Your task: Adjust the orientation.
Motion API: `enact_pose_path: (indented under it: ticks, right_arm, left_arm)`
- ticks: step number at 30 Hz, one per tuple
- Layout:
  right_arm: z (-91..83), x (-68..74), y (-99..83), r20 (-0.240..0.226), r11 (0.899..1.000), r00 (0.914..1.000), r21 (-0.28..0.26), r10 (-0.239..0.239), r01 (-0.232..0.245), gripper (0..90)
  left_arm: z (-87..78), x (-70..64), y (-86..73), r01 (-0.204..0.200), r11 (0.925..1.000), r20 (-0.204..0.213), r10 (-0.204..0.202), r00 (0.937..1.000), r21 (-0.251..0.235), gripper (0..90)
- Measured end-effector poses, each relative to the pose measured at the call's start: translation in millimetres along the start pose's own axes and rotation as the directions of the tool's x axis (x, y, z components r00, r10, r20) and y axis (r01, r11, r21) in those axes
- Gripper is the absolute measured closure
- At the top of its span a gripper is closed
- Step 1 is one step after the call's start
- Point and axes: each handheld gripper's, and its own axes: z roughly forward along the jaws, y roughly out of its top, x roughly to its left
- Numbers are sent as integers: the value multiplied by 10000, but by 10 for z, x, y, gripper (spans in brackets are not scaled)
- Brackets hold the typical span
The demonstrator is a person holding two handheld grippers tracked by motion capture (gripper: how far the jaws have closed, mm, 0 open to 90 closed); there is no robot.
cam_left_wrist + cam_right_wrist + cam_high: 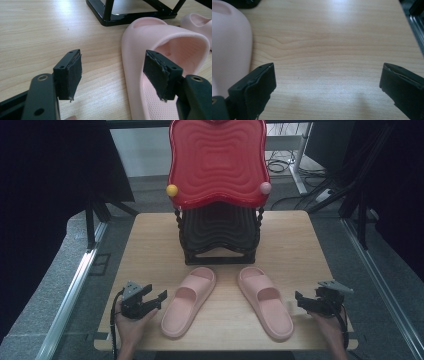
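Two pink slippers lie on the wooden table (150,240) in front of a two-tier rack. The left slipper (190,301) angles toward the rack; the right slipper (265,302) angles the other way. My left gripper (156,293) rests just left of the left slipper, open and holding nothing. In the left gripper view that gripper (115,75) has its jaws apart, the right jaw over the edge of the left slipper (150,37). My right gripper (300,300) sits just right of the right slipper, open (327,82), with bare wood between its jaws and the right slipper (229,50) at the left.
The rack has a red wavy top tray (217,160) and a black lower tray (220,227); its black base frame (130,17) stands close behind the slippers. Yellow (172,190) and pink (265,187) knobs sit at the tray's corners. Table edges lie near both hands.
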Motion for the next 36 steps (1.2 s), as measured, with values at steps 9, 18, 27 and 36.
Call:
enact_pose_path:
  ticks: [9, 18, 27, 36]
  right_arm:
    - [-135, 30, -12, -496, 9993, 9987, -383, -74, 55, 34]
    - [-212, 3, 6, -845, 9984, 9964, -561, -14, -33, 77]
    - [-292, 86, 106, -1071, 9966, 9935, -763, -393, 312, 82]
    - [-428, 223, 190, -1282, 9916, 9893, -1174, -700, 550, 94]
  left_arm:
    - [-75, 32, -12, -82, 9999, 242, 86, 9997, -136, 618]
    - [-148, 96, -62, -373, 9979, 461, 349, 9983, 538, 898]
    - [-156, 25, -157, -803, 9896, 817, 708, 9941, 1193, 899]
    - [-183, -17, -267, -1239, 9763, 1101, 1054, 9883, 1774, 899]
